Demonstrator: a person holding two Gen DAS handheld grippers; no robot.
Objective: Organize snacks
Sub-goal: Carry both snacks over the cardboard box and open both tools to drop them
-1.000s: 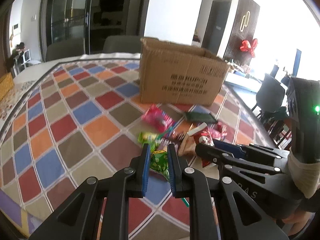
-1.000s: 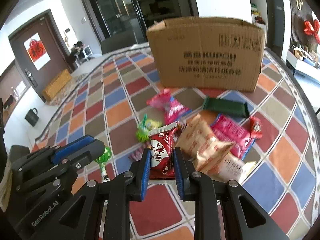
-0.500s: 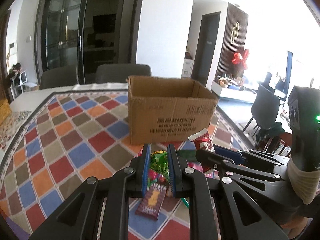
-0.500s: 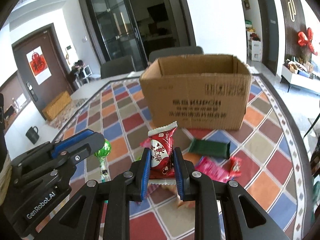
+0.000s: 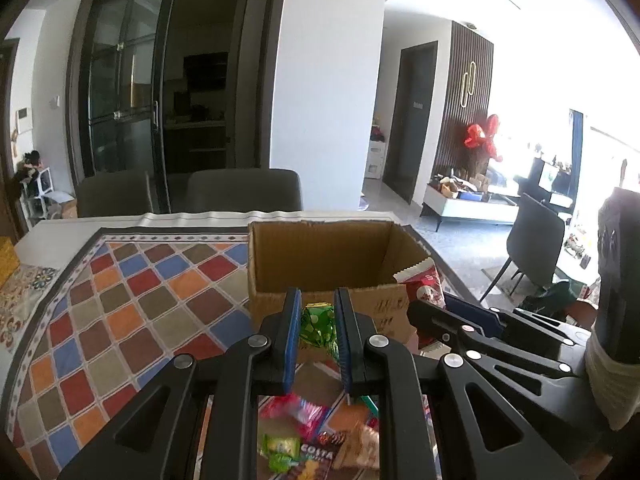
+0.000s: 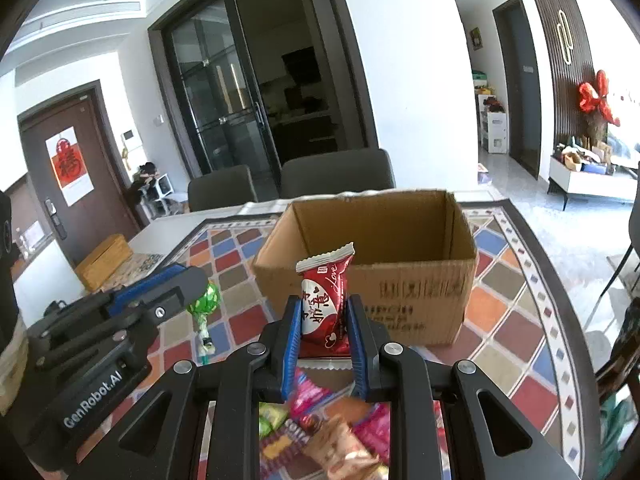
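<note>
My left gripper point(image 5: 317, 320) is shut on a green-wrapped lollipop point(image 5: 318, 326), held in the air just in front of the open cardboard box point(image 5: 320, 256). My right gripper point(image 6: 322, 320) is shut on a red snack packet point(image 6: 325, 304), held upright before the same box point(image 6: 400, 280). The lollipop point(image 6: 206, 300) and the left gripper point(image 6: 160, 292) show at the left of the right wrist view. The red packet point(image 5: 424, 280) and the right gripper point(image 5: 440, 312) show at the right of the left wrist view. The box's floor is hidden.
Several loose snack packets point(image 6: 320, 420) lie on the checked tablecloth point(image 5: 120, 312) below the grippers; they also show in the left wrist view point(image 5: 312, 440). Two grey chairs point(image 6: 336, 176) stand behind the table. A yellow box point(image 6: 104, 260) sits far left.
Both grippers have risen from the snack pile with the lollipop and the red packet and moved closer to the box, whose open top now shows.
</note>
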